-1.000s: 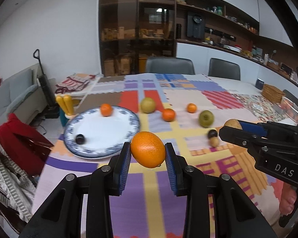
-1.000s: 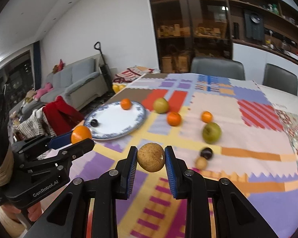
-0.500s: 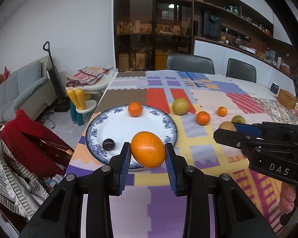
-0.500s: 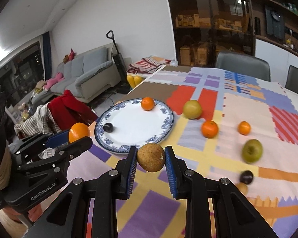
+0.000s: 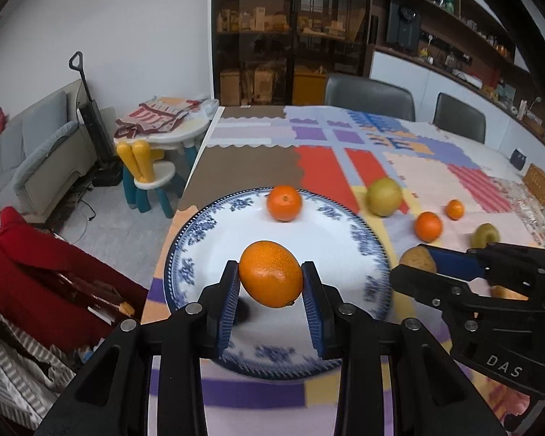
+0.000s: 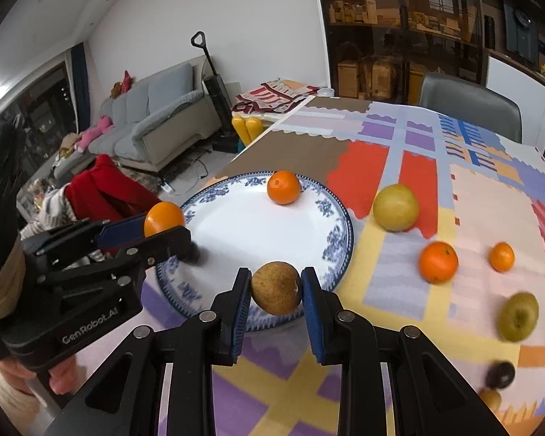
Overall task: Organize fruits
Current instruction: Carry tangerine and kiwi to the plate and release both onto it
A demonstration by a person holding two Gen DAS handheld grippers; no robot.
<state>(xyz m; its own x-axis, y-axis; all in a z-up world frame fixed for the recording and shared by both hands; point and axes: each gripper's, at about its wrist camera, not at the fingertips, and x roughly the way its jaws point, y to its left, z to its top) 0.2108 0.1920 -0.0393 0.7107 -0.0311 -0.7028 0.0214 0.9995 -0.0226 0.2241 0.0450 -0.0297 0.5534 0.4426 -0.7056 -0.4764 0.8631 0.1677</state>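
Observation:
My left gripper is shut on a large orange and holds it above the blue-and-white plate. My right gripper is shut on a brown round fruit above the plate's near right rim. A small orange lies at the plate's far edge. A dark plum on the plate is half hidden behind the left gripper. Each gripper shows in the other's view, the left and the right.
On the patchwork cloth to the right lie a yellow-green pear, two oranges, a green apple, a dark plum and a small yellow fruit. The table edge runs left of the plate; a red-draped chair stands beyond.
Both grippers have moved forward and left with their fruits, from the table's middle to over the plate. Both stay shut.

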